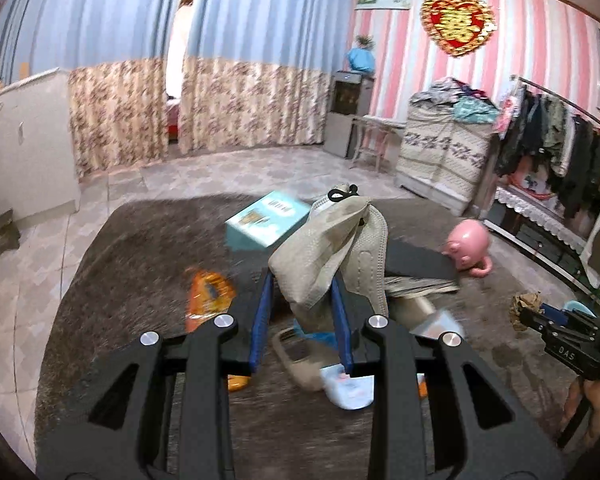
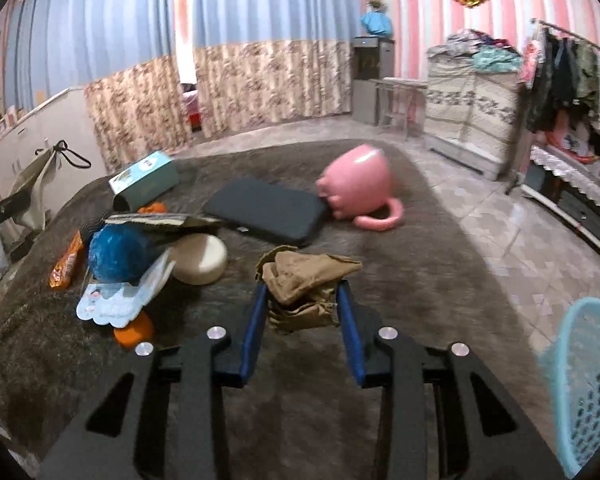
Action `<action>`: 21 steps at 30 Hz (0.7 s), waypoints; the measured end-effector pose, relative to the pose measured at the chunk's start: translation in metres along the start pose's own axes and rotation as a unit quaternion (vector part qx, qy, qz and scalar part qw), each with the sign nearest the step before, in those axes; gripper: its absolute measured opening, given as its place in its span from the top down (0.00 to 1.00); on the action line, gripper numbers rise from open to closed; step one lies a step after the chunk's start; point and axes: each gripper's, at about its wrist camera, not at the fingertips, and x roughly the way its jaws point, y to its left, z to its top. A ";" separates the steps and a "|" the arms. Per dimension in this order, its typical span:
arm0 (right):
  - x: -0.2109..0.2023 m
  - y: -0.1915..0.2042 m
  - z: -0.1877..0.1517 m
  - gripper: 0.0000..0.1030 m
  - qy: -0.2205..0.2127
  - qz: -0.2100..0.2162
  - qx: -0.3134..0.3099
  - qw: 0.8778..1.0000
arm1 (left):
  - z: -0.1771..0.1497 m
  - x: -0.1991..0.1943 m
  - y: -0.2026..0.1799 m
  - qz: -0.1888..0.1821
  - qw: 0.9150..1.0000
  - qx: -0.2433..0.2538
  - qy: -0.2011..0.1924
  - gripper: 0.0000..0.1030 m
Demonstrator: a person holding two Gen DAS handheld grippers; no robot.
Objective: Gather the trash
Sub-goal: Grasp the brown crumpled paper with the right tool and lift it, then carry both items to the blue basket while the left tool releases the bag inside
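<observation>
We are seeing left claw [image 1: 303,292] clenching beige face mask [image 1: 332,240], holding it above grey rug [image 1: 140,248]. Right claw [image 2: 302,300] gripping crumpled brown paper [image 2: 304,280], pads pressing its sides, just above rug. Blue basket [image 2: 584,380] standing at right, near right claw. We are noting pink mug [image 2: 360,188] lying tipped beside black pad [image 2: 268,208].

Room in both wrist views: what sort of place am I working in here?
Most likely a lived-in room in a home, a bedroom or living area. Long curtains hang along the back wall, a rack of clothes stands to the right, and a carpet strewn with household clutter covers the tiled floor.
</observation>
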 end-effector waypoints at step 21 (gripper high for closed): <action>-0.131 -0.205 -0.049 0.66 -0.059 -0.224 0.150 0.961 | -0.021 0.005 -0.213 -0.167 0.983 0.073 0.019 0.74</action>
